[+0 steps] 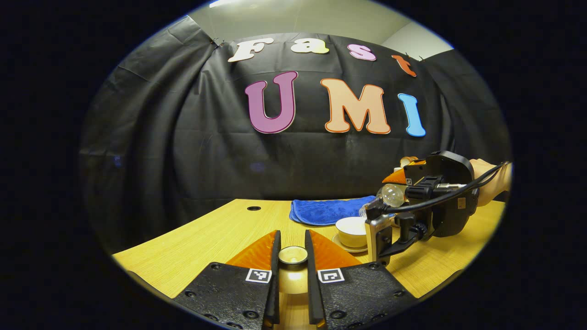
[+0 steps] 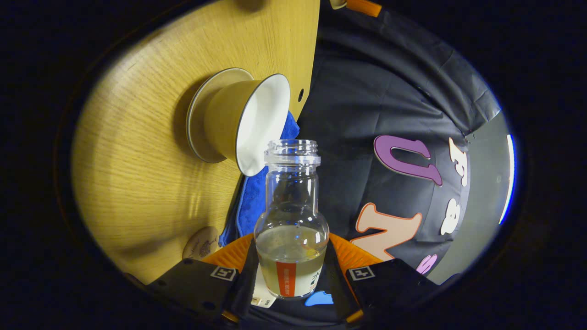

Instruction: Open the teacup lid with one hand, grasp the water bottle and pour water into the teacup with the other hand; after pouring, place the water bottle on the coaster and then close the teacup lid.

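In the left gripper view, the left gripper [image 1: 292, 261] is clamped on the teacup lid [image 1: 293, 255], held above the worktop [image 1: 192, 238]. At about 2 o'clock from it the open teacup [image 1: 352, 231] stands on its saucer [image 1: 349, 248], before a blue cloth [image 1: 328, 211]. The right gripper [image 2: 291, 266] is clamped on the water bottle [image 2: 291, 220], tipped sideways, its mouth close to the teacup's rim. A coaster [image 2: 202, 243] lies on the worktop near the cloth.
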`<state>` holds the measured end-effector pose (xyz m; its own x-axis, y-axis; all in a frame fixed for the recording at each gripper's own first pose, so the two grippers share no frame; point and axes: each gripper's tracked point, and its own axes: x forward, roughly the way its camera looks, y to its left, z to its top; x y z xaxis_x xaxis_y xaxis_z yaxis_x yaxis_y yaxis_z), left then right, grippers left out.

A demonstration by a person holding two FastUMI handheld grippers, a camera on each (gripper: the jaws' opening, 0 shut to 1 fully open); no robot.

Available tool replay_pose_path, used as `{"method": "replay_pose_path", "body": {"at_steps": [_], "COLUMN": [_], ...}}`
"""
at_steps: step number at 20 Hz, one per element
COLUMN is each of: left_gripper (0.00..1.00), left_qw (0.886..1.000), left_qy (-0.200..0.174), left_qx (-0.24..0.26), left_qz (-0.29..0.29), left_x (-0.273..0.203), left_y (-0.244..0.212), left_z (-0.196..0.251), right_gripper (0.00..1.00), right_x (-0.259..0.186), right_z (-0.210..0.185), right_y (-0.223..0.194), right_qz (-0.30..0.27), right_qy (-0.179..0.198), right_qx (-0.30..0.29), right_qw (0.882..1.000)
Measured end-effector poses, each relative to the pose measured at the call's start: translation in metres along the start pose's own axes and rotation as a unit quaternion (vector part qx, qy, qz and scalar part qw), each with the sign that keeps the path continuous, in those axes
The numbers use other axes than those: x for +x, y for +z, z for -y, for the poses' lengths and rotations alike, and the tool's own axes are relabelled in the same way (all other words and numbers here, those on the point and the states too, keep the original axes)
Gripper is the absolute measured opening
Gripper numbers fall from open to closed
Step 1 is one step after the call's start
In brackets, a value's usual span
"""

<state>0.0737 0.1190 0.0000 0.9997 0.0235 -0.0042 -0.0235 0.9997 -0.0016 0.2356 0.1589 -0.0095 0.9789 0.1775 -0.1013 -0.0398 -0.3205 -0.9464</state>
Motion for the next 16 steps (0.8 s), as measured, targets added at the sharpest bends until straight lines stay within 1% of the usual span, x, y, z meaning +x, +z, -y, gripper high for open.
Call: {"method": "replay_pose_path", "body": {"at_steps": [2, 4, 6, 8, 10, 12, 14, 16], "left_gripper": [0.22, 0.22, 0.22, 0.22, 0.22, 0.22, 0.22, 0.22], "left_qw": [1.000, 1.000, 1.000, 1.000, 1.000, 1.000, 1.000, 1.000], "left_qy": [0.000, 0.000, 0.000, 0.000, 0.000, 0.000, 0.000, 0.000], "left_qx": [0.000, 0.000, 0.000, 0.000, 0.000, 0.000, 0.000, 0.000], "left_qz": [-0.001, -0.001, -0.001, -0.001, -0.001, -0.001, -0.001, -0.001], "left_x": [0.001, 0.001, 0.001, 0.000, 0.000, 0.000, 0.001, 0.001], "left_y": [0.000, 0.000, -0.001, 0.000, 0.000, 0.000, 0.000, 0.000], "left_z": [0.001, 0.001, 0.001, 0.001, 0.000, 0.000, 0.000, 0.000], "right_gripper": [0.75, 0.74, 0.72, 0.75, 0.73, 0.74, 0.74, 0.72], "right_x": [-0.003, -0.003, -0.006, -0.008, -0.009, -0.013, -0.017, -0.024], "right_z": [-0.001, -0.003, -0.003, 0.000, -0.002, -0.001, 0.000, 0.001], "right_y": [-0.001, -0.005, -0.009, -0.013, -0.019, -0.024, -0.028, -0.037], "right_qz": [0.000, -0.003, -0.005, -0.008, -0.013, -0.014, -0.011, -0.011], "right_qy": [0.008, 0.020, 0.028, 0.030, 0.038, 0.036, 0.028, 0.027], "right_qx": [0.022, 0.064, 0.119, 0.176, 0.236, 0.295, 0.357, 0.425], "right_qw": [1.000, 0.998, 0.992, 0.984, 0.971, 0.955, 0.933, 0.905]}}
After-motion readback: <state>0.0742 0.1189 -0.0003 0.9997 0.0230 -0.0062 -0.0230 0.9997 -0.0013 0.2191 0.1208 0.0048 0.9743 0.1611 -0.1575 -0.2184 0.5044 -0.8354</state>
